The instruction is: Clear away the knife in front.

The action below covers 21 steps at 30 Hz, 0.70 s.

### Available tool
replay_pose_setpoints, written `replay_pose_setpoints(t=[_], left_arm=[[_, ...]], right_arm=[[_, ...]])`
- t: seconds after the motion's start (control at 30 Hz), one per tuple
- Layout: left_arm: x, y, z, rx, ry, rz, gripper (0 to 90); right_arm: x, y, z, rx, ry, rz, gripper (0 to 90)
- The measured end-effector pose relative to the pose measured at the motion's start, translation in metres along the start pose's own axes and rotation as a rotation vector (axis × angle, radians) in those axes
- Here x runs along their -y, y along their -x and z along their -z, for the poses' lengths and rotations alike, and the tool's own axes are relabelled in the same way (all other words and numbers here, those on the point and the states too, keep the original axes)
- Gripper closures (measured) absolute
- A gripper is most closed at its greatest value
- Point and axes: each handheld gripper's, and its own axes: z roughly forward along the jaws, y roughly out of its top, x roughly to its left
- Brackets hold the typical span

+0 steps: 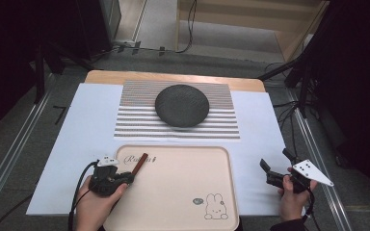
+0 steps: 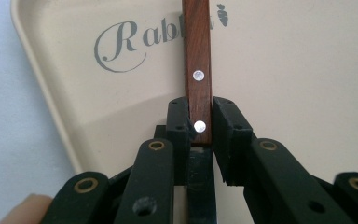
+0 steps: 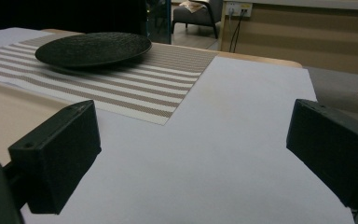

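on white sheet point(image 1: 77, 125), beige tray point(image 1: 183, 192) (rabbit print)

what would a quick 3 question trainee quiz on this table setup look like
1. True or false: the left gripper is shut on the wooden handle.
2. The dark plate rests on: A) the tray B) the striped mat C) the bare paper.
3. How do the right gripper's jaws stand?

Key: 1 true. 2 B, the striped mat, beyond the tray. 3 wide apart with nothing between them, over the white paper.
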Motion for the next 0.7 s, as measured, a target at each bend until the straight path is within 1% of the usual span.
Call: replay_pose_setpoints(t=[0.03, 0.07, 0.1, 0.13, 0.17, 0.2, 0.3, 0.4, 0.5, 0.63, 0.7], left_arm=[[-0.001, 0.000, 0.000, -0.011, 0.005, -0.003, 73.0], [-0.003, 0.000, 0.001, -0.013, 0.011, 0.003, 67.1], [-0.004, 0.000, 0.003, 0.008, 0.016, 0.003, 65.7], [-0.006, 0.001, 0.004, 0.017, 0.024, -0.002, 66.4], [-0.008, 0.003, 0.004, 0.023, 0.038, -0.016, 69.5], [-0.009, 0.006, 0.004, 0.025, 0.046, -0.042, 75.1], [-0.013, 0.016, -0.001, 0.011, 0.048, -0.114, 88.9], [-0.017, 0.022, -0.008, 0.004, 0.026, -0.155, 89.2], [-0.019, 0.025, -0.016, -0.017, 0.005, -0.186, 89.3], [-0.018, 0.022, -0.019, -0.031, -0.005, -0.183, 89.5], [-0.016, 0.020, -0.019, -0.026, -0.009, -0.174, 89.5]], right_arm=[[0.000, 0.000, 0.000, -0.002, 0.003, 0.001, 1.2], [0.000, 0.000, 0.001, -0.002, 0.006, -0.001, 1.2], [0.000, 0.001, 0.001, -0.001, 0.008, -0.001, 1.2], [0.000, 0.000, 0.001, 0.000, 0.007, -0.006, 1.2], [0.000, 0.000, 0.001, 0.000, 0.007, -0.006, 1.3], [0.000, 0.001, 0.001, 0.000, 0.008, -0.002, 1.2], [0.000, 0.000, 0.001, 0.000, 0.003, -0.001, 1.3], [0.000, 0.000, 0.001, 0.001, 0.004, -0.001, 1.2], [0.000, 0.001, 0.001, 0.002, 0.006, -0.002, 1.2], [0.000, 0.001, 0.001, 0.003, 0.007, -0.003, 1.3], [0.000, 0.001, 0.001, 0.002, 0.006, -0.006, 1.3]])
